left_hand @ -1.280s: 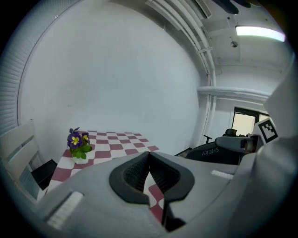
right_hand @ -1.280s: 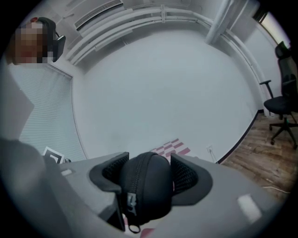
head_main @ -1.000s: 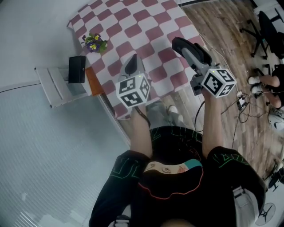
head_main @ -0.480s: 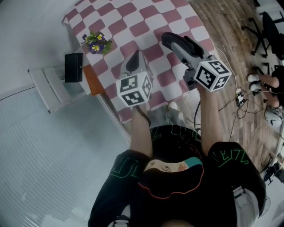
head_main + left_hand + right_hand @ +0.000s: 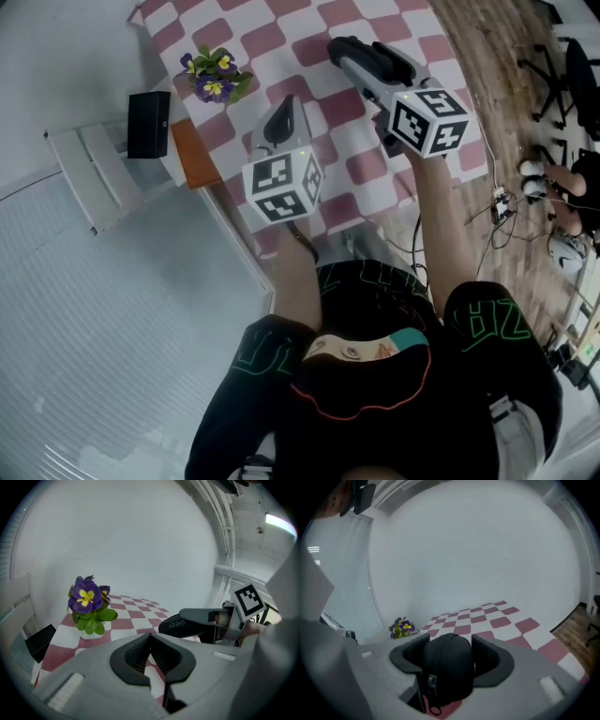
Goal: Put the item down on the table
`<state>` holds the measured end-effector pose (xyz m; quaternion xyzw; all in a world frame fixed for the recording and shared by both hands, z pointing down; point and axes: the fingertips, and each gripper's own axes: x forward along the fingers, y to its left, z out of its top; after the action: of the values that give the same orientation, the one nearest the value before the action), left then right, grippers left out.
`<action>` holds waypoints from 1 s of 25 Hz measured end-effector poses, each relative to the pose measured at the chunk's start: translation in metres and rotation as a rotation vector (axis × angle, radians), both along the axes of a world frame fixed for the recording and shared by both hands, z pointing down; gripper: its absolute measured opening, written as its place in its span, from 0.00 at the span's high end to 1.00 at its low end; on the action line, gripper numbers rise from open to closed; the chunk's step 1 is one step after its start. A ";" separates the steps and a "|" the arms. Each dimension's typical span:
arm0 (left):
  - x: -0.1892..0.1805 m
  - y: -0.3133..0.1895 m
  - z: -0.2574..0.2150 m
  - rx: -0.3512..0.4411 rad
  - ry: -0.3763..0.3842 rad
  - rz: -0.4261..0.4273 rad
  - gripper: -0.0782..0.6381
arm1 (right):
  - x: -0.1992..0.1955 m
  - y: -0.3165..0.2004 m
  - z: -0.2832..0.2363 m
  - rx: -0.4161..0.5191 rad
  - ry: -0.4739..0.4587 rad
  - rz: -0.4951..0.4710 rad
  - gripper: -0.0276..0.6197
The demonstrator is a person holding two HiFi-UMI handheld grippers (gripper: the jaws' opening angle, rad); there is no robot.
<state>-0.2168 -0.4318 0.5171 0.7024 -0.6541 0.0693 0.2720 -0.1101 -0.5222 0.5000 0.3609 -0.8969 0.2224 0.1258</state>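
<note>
Seen from above, you stand at the near edge of a bench covered in a red-and-white chequered cloth (image 5: 281, 42), with a tool in each hand. Your right tongs (image 5: 451, 651) are pinched on a black, rounded, zip-up fabric case (image 5: 356, 54), which sits at about 1 o'clock in the head view and appears to be raised above the cloth, not resting on it. Its zip pull dangles below the grip. Your left tongs (image 5: 150, 639) are pressed together with nothing between them, hovering near 12 o'clock, just beside the case's left. A small purple-and-yellow flowering plant in a white pot (image 5: 216, 77) stands at about 11 o'clock, well apart from the case. The step in hand looks like the set-down itself. To do it well, lower the case level and slowly over the open squares ahead of it, away from the plant and from the cloth's right edge at 3 o'clock. Wait until its underside is likely bearing fully on the cloth before you spread the right tongs. Then lift straight up so the pads do not drag it, and mind that the zip pull does not snag.
</note>
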 end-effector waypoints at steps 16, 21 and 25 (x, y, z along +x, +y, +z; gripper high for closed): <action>-0.002 -0.009 0.010 -0.017 0.012 0.022 0.88 | 0.011 0.009 0.063 0.007 0.304 -0.059 0.53; 0.002 -0.001 0.012 -0.026 0.005 0.016 0.88 | 0.020 0.021 0.077 -0.029 0.327 -0.082 0.53; 0.013 0.007 0.008 -0.024 0.006 0.019 0.88 | 0.031 0.029 0.075 -0.028 0.321 -0.060 0.51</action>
<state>-0.2040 -0.4250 0.5251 0.7054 -0.6458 0.0777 0.2817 -0.0794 -0.4932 0.5753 0.3632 -0.8724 0.1708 0.2789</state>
